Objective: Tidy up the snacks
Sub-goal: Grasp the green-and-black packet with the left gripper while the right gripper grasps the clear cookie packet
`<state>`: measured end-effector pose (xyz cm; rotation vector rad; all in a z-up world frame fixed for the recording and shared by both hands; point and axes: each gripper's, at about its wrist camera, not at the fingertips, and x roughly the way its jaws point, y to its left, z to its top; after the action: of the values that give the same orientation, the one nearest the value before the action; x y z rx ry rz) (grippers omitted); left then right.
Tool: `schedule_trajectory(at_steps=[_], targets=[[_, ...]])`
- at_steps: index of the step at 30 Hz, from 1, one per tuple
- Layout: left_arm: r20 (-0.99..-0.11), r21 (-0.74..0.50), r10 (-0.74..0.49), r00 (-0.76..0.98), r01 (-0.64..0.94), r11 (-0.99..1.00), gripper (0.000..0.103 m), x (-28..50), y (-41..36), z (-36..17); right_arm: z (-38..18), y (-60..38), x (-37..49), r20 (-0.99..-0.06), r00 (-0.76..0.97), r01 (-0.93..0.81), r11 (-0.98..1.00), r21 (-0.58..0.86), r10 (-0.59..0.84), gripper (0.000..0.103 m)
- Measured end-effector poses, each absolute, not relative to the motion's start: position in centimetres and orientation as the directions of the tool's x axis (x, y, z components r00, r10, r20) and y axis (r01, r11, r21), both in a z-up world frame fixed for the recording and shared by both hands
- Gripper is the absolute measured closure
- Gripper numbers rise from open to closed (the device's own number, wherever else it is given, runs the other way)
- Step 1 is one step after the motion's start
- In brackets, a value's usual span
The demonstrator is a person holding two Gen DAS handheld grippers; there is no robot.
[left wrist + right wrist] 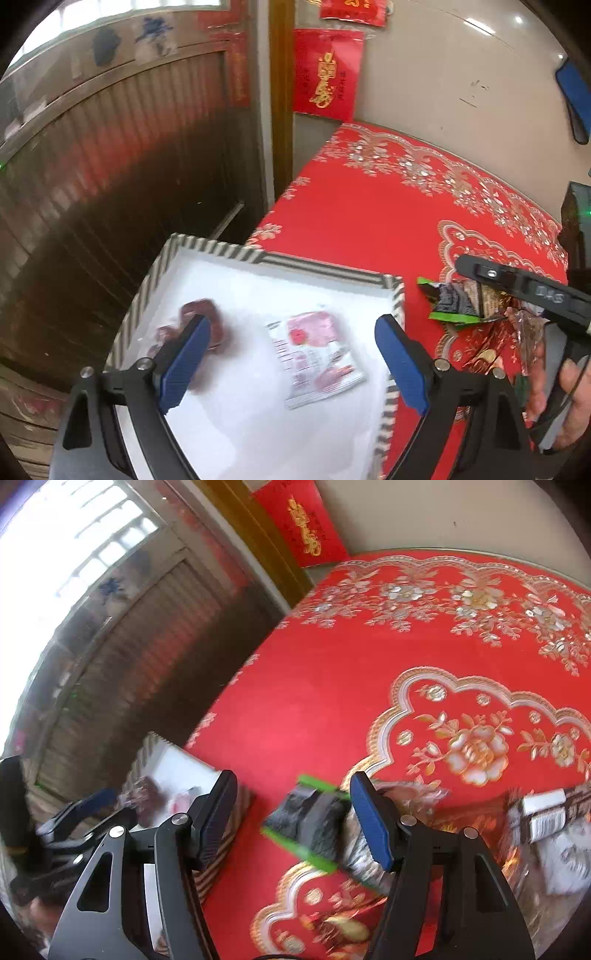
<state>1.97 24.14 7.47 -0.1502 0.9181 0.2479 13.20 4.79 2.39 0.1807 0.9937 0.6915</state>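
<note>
A striped box with a white inside (pixel 325 271) stands at the table's left edge. In it lie a pink-and-white snack packet (pixel 316 356) and a dark red wrapped snack (pixel 207 325). My left gripper (pixel 291 363) is open above the box, holding nothing. A green-and-black snack packet (pixel 310 825) lies on the red tablecloth right of the box; it also shows in the left wrist view (pixel 450 301). My right gripper (pixel 291 821) is open just over this packet, its blue pad (pixel 369 823) at the packet's right end.
More wrapped snacks (pixel 546 816) lie on the red floral tablecloth (pixel 332 686) to the right. The box (pixel 221 834) sits left of my right gripper. A dark ribbed door (pixel 110 177) stands beyond the table's left edge.
</note>
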Motion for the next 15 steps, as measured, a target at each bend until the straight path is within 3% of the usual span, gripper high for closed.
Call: schedule_trajectory(at_steps=[7, 15], targets=[[-0.803, -0.024, 0.102, 0.588, -0.202, 0.979, 0.011, 4.6, 19.8, 7.7, 2.3, 3.1, 13.6, -0.766, 0.404, -0.419, 0.845, 0.330, 0.500, 0.039], [-0.817, -0.015, 0.086, 0.570, -0.170, 0.985, 0.011, 6.9, 16.7, 7.1, 1.1, -0.8, 13.0, -0.768, 0.373, -0.389, 0.840, 0.379, 0.520, 0.039]])
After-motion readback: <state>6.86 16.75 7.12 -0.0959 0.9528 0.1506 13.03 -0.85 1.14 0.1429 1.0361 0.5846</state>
